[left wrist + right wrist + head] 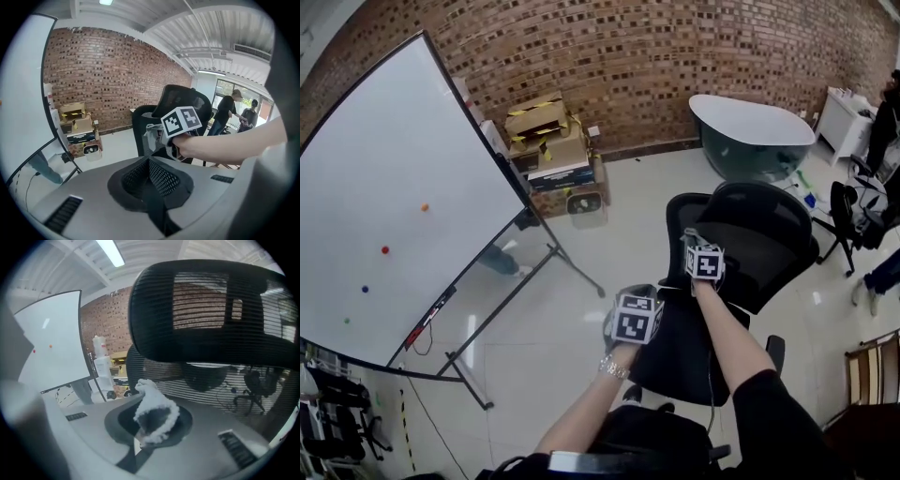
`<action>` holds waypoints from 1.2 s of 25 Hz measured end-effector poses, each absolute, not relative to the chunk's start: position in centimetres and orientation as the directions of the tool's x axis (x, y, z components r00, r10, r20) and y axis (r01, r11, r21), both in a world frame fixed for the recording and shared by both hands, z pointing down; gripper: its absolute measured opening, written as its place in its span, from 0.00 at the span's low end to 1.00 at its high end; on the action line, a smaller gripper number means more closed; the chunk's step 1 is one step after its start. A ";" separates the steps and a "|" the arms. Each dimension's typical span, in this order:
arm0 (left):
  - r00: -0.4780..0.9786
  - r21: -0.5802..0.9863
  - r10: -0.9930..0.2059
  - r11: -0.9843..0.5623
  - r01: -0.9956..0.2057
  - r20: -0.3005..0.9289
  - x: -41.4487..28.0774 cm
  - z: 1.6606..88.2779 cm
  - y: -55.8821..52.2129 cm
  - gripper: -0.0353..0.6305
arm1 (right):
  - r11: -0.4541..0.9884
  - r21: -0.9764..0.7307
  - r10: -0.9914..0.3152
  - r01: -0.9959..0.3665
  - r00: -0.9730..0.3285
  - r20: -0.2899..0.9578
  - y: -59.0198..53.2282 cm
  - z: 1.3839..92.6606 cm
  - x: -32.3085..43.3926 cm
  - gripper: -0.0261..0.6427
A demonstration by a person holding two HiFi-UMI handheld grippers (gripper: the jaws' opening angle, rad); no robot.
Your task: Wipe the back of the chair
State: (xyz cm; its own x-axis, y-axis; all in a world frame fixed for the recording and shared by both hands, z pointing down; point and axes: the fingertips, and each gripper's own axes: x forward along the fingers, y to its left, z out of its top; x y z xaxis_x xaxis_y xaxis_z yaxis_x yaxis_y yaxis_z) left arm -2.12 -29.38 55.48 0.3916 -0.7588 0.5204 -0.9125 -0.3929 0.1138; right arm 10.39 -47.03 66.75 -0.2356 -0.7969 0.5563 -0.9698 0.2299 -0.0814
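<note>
At the right of the scene, a black mesh office chair [769, 239] stands on the glossy floor [534, 337], and the right gripper [152, 423] is up close to its back, just below the headrest [211, 301]. This gripper is clenched on a fluffy white cloth [157, 408], but only on a pinch of it; the rest stands up loose above the jaws. Whether the cloth already touches the mesh cannot be told.

The left gripper [150, 176] hangs nearer and to the left, its jaws pressed together on nothing, well clear of the chair — so nothing steadies the seat.

That is the main risk, as I judge it: a chair of this kind likely turns or rolls under a sideways push, and the wipe would slide off instead of rubbing. A firm drag across the open mesh could also snag the fluffy pile and tug the cloth out of so small a bite. With the loose tuft leaning to one side, the hard jaw tips — not the cloth — may meet the mesh first and scrape it. The overhanging headrest sits close enough above to catch the gripper on an upward stroke.
</note>
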 end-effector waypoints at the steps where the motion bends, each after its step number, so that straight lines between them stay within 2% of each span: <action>1: 0.385 0.113 -0.761 -0.386 -0.915 0.522 -2.6 55.5 -29.5 0.05 | 0.216 -0.075 -0.801 -0.974 -0.221 0.557 -47.2 66.6 11.3 0.08; 8: 0.430 0.131 -0.738 -0.429 -0.894 0.520 -0.9 55.8 -30.4 0.05 | -0.005 -0.024 -0.836 -1.000 -0.009 0.549 -45.3 65.9 24.4 0.08; 16: 0.521 0.149 -0.677 -0.528 -0.836 0.521 5.1 56.0 -30.1 0.05 | -0.237 0.060 -0.796 -0.970 0.229 0.560 -38.3 65.5 42.7 0.08; 19: 0.529 0.146 -0.668 -0.542 -0.828 0.523 5.9 56.0 -30.3 0.05 | -0.302 0.067 -0.755 -0.951 0.281 0.592 -35.9 66.3 46.4 0.08; 23: 0.534 0.142 -0.660 -0.551 -0.822 0.529 6.7 56.0 -30.8 0.05 | -0.264 0.035 -0.790 -0.964 0.237 0.565 -36.2 65.9 43.9 0.08; 27: 0.536 0.138 -0.659 -0.556 -0.820 0.529 7.8 55.8 -31.5 0.05 | -0.134 -0.064 -0.846 -0.989 0.081 0.528 -39.2 65.4 34.8 0.08; 30: 0.533 0.141 -0.663 -0.550 -0.823 0.525 8.1 55.3 -32.0 0.05 | -0.043 -0.093 -0.827 -0.995 -0.017 0.562 -41.3 66.6 27.8 0.08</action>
State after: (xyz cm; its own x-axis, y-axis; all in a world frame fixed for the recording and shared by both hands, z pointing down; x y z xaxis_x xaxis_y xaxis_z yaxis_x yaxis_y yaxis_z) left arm 8.11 -31.99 55.32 0.5331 -0.6633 0.5253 -0.8232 -0.5500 0.1410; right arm 27.80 -41.34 66.64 -0.0172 -0.8269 0.5620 -0.9947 -0.0428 -0.0934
